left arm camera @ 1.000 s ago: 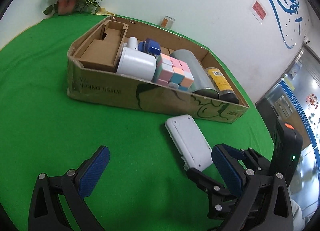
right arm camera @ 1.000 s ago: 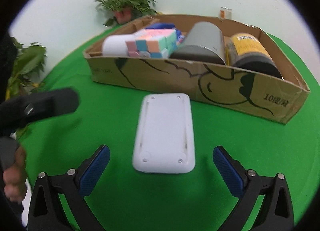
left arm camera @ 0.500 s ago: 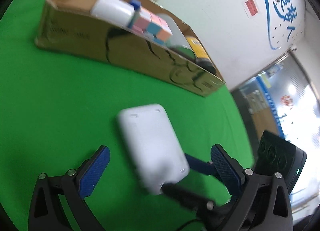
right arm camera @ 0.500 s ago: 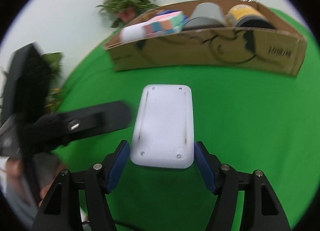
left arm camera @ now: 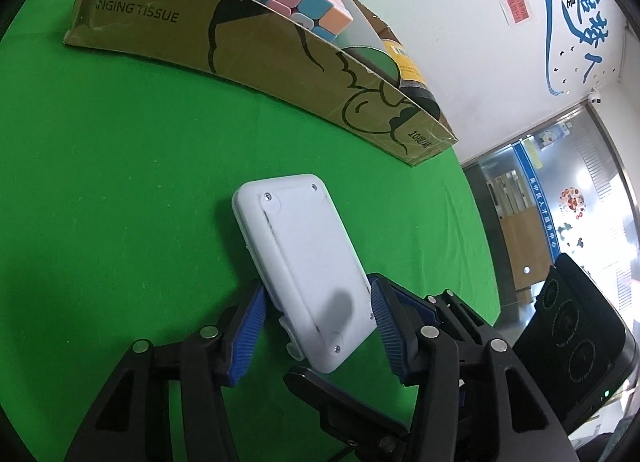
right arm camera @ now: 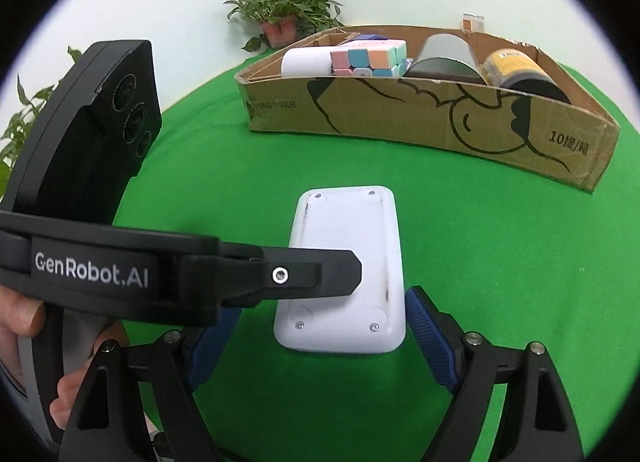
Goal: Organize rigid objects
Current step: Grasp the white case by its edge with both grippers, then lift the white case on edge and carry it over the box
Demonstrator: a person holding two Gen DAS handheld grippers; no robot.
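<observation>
A white flat plastic device (left arm camera: 304,262) with screws in its back is held off the green table. My left gripper (left arm camera: 316,330) is shut on its near end, blue pads on both long edges. In the right wrist view the same device (right arm camera: 348,262) sits between my right gripper's (right arm camera: 320,338) blue pads, which touch its sides; the left gripper's black finger (right arm camera: 304,274) crosses over it from the left. The cardboard box (left arm camera: 248,46) stands behind, holding a white cylinder (right arm camera: 306,61), a pastel cube (right arm camera: 368,58), a grey can (right arm camera: 444,54) and a yellow-labelled jar (right arm camera: 516,66).
The green cloth table (left arm camera: 100,182) spreads in front of the box. A potted plant (right arm camera: 284,10) stands behind the box by the white wall. More leaves (right arm camera: 20,118) show at the far left. The table edge falls off to the right (left arm camera: 480,230).
My left gripper has come in over the device and closed on it. My right gripper closed on the device from open half a second earlier and holds it still. The device is now raised and tilted.
</observation>
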